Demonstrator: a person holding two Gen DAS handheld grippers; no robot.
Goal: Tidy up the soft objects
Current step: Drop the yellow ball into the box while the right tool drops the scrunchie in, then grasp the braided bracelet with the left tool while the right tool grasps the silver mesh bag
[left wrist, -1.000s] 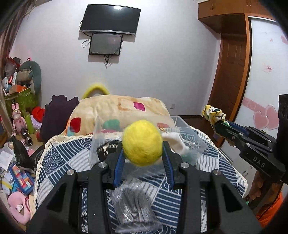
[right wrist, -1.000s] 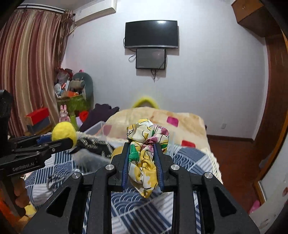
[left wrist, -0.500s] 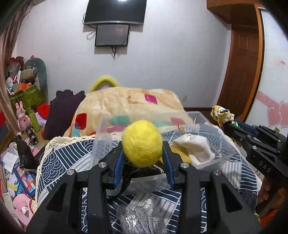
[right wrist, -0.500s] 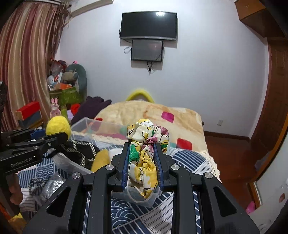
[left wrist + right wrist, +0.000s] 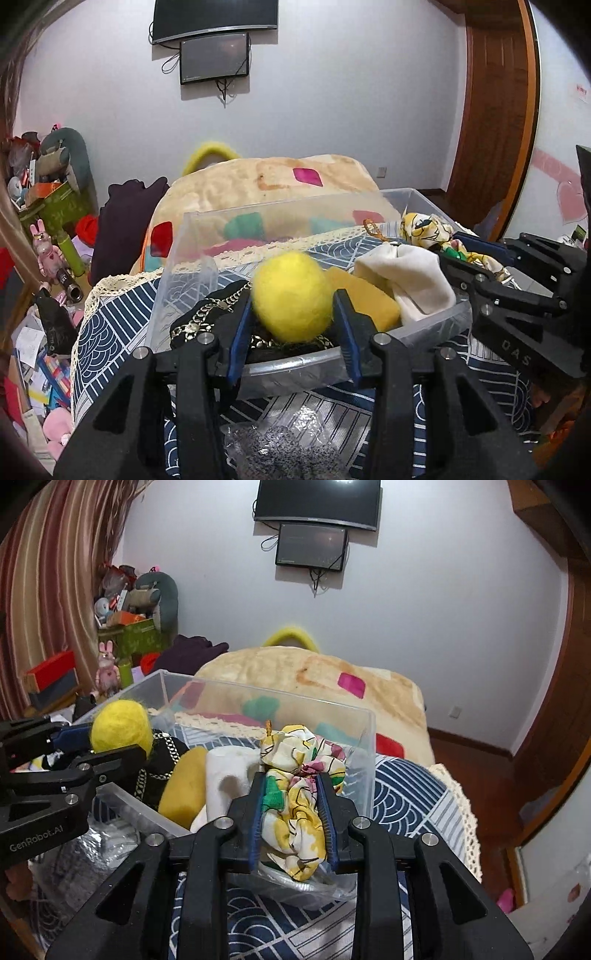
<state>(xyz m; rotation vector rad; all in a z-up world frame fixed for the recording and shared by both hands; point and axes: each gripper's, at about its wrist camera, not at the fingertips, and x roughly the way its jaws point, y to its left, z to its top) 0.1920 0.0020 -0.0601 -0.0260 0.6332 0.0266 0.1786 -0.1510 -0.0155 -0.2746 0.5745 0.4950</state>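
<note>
My left gripper (image 5: 293,317) is shut on a yellow fuzzy ball (image 5: 291,295), held over the near rim of a clear plastic bin (image 5: 280,218). My right gripper (image 5: 291,805) is shut on a floral yellow scrunchie (image 5: 295,775), held over the bin's (image 5: 280,698) right end. The bin holds a black chain-trimmed item (image 5: 207,314), a yellow pad (image 5: 362,299) and a white cloth (image 5: 410,273). The right gripper with the scrunchie (image 5: 424,229) shows at the right of the left wrist view; the ball (image 5: 120,727) shows at the left of the right wrist view.
The bin sits on a blue-and-white patterned bedspread (image 5: 406,786). A bagged grey item (image 5: 291,450) lies in front of the bin. A beige blanket (image 5: 280,181) is behind it. Clutter and toys (image 5: 55,240) stand left of the bed. A wooden door (image 5: 495,92) is right.
Both grippers have moved forward and down toward the bin, which now fills the middle of both views. Both still hold their objects.
</note>
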